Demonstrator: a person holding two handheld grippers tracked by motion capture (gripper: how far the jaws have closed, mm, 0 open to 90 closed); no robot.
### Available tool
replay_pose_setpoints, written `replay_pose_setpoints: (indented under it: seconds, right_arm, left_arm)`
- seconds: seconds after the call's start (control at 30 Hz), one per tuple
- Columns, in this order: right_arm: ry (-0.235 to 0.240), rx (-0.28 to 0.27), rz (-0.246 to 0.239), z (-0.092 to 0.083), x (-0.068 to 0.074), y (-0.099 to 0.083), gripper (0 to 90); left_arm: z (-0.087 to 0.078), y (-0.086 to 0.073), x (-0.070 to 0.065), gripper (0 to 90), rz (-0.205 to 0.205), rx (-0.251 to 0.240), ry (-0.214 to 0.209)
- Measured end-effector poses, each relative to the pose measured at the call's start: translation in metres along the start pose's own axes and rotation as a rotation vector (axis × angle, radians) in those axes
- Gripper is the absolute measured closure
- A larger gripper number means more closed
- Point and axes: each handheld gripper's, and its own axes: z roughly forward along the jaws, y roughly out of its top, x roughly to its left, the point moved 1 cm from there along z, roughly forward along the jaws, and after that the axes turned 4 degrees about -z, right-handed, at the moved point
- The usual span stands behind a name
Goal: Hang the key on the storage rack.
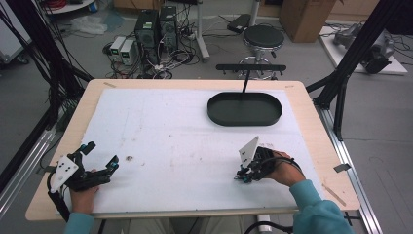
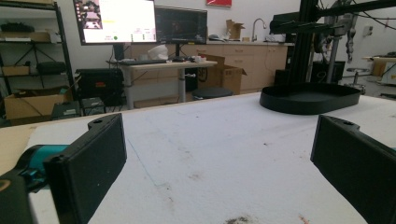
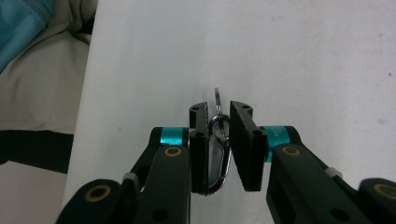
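A silver carabiner clip (image 3: pixel 219 126) with a small flat metal tab (image 3: pixel 217 97) on its ring lies on the white table cover near the table's front edge. My right gripper (image 3: pixel 218 112) points down over it, its two pads pressed on the clip's sides, with the tab sticking out beyond the tips. In the high view the right gripper (image 1: pixel 243 176) is at the front right, held by a hand in a teal sleeve. My left gripper (image 1: pixel 102 155) rests at the front left, jaws wide apart with nothing between them (image 2: pixel 219 163).
A black oval tray (image 1: pixel 214 114) sits at the back right of the table, with a black T-shaped stand (image 1: pixel 251 68) behind it; the tray (image 2: pixel 308 98) also lies ahead of the left gripper. A small dark speck (image 1: pixel 129 157) marks the cover. The front table edge (image 1: pixel 160 212) is close.
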Motion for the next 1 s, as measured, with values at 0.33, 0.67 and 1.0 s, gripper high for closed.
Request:
replay_pose_setpoints:
  seconds: [0.33,0.67,1.0]
  right_arm:
    - [-0.014,0.018,-0.030,0.0017,0.0006,0.0021,87.4]
    - [0.001,-0.006,0.044,0.0007,-0.0002,0.0031,88.9]
    - [0.008,-0.068,0.124,-0.0044,-0.0028,0.0020,89.4]
  left_arm:
    - [0.0000,0.0000,0.0000,3.9,-0.003,0.000,0.001]
    - [0.0000,-0.0001,0.0000,3.9,-0.004,0.000,0.001]
    - [0.0000,0.0000,0.0001,3.8,-0.003,0.001,0.002]
